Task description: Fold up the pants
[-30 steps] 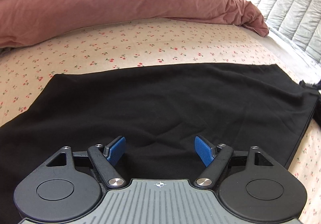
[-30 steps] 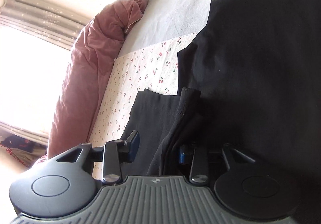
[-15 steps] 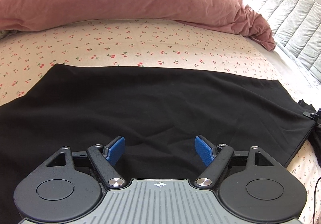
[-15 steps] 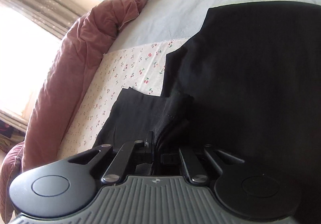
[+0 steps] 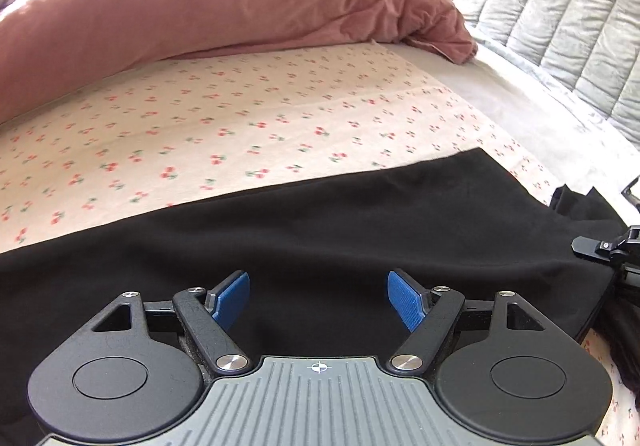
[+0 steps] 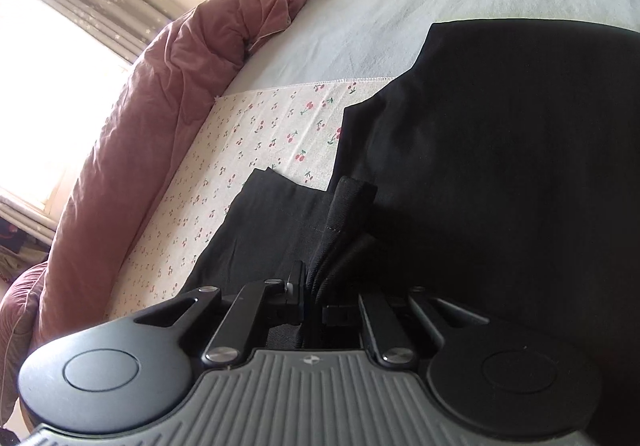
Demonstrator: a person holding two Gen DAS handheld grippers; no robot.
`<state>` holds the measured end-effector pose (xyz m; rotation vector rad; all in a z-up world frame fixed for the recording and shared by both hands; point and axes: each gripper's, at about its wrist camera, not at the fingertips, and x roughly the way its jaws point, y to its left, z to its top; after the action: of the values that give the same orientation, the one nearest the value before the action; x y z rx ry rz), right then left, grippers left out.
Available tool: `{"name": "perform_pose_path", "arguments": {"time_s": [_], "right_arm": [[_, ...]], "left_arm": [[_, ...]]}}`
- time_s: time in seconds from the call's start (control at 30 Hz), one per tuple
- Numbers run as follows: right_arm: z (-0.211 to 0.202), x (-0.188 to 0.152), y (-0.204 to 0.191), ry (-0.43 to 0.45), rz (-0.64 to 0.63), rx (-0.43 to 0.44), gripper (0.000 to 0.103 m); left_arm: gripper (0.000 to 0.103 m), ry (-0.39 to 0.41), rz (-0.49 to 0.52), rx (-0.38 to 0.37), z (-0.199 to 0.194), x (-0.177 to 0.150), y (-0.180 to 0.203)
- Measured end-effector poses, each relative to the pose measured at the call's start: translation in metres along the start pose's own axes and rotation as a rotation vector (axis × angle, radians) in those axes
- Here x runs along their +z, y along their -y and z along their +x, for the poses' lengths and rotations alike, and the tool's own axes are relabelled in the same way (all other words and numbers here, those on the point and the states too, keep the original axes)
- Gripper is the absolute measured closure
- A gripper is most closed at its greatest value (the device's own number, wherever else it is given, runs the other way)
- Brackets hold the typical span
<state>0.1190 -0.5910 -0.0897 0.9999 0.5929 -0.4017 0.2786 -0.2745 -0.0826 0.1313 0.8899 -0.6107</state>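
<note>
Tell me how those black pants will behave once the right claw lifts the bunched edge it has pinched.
The black pants will probably sag and drape, not hold shape: the fabric already bunches into soft ridges at the shut right claw. They likely won't slip out, since several layers are gathered between its pads. The rest may drag across the cherry-print sheet, since it lies flat and spread wide.

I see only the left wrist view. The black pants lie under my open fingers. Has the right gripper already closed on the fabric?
Observer: Yes. The right gripper is shut on a bunched edge of the pants.
Operator: Does that edge lie flat?
Observer: No, a stitched fold stands up just beyond the jaws.
Operator: What is beside it?
Observer: The cherry-print sheet, with the pink duvet along its far side.
</note>
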Motion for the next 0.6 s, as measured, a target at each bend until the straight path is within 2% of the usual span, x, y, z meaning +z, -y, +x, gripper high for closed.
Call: {"name": "perform_pose_path", "arguments": {"time_s": [0.07, 0.13, 0.23, 0.37, 0.47, 0.6], "right_arm": [[-0.001, 0.001, 0.004, -0.010, 0.010, 0.008, 0.100], [0.000, 0.000, 0.009, -0.015, 0.036, 0.029, 0.100], [0.003, 0.002, 0.005, -0.019, 0.020, 0.028, 0.101], [0.005, 0.002, 0.002, -0.023, 0.002, 0.022, 0.100], [0.008, 0.004, 0.005, -0.026, 0.020, 0.037, 0.100], [0.007, 0.003, 0.005, -0.023, 0.032, 0.041, 0.100]], "left_arm": [[0.026, -0.046, 0.015, -0.008, 0.023, 0.005, 0.023], [0.025, -0.036, 0.088, 0.011, 0.038, 0.010, 0.050], [0.023, -0.035, 0.099, -0.017, 0.055, 0.018, 0.080], [0.017, -0.014, 0.176, -0.020, 0.081, 0.026, 0.122], [0.014, 0.017, 0.146, -0.045, 0.090, 0.030, 0.134], [0.013, 0.049, 0.079, -0.138, 0.089, 0.034, 0.129]]}}
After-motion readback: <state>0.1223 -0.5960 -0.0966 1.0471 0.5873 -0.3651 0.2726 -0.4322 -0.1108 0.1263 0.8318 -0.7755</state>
